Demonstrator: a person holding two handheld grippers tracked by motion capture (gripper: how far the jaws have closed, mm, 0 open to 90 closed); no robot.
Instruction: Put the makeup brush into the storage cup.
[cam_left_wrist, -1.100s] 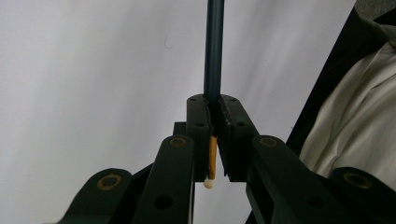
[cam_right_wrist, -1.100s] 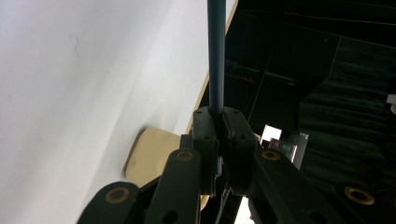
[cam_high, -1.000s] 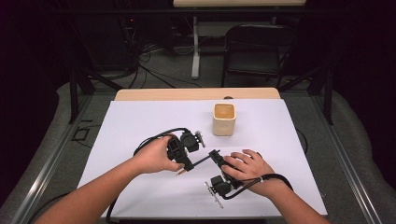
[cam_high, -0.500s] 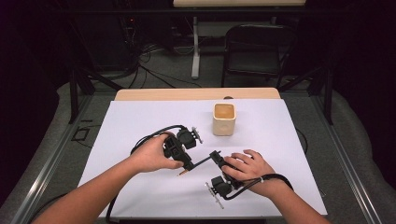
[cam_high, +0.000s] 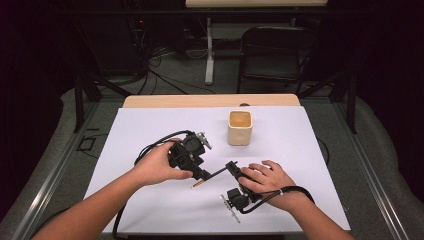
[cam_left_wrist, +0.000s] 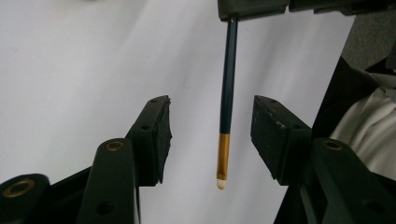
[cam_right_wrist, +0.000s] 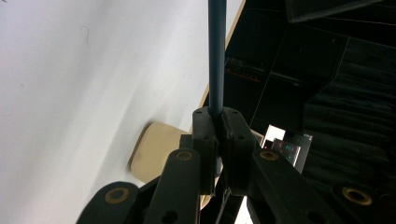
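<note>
Table (cam_high: 150, 125): white sheet covers it, wooden edge at the far side.
Cup (cam_high: 239, 127): cream, square, upright, well apart from both hands.
Left gripper (cam_left_wrist: 211, 126): jaws have just been opening; pads stand apart, not touching the pencil between them.
Right gripper (cam_right_wrist: 218, 122): jaws clamped on the pencil's far end.
Pencil (cam_left_wrist: 227, 88): dark blue, gold band near the pale tip, held over the sheet.

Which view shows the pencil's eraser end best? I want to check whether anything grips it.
The left gripper view: the pencil hangs between the open left gripper, untouched. The high view shows it small; the right gripper view shows its shaft clamped in the right gripper.
</note>
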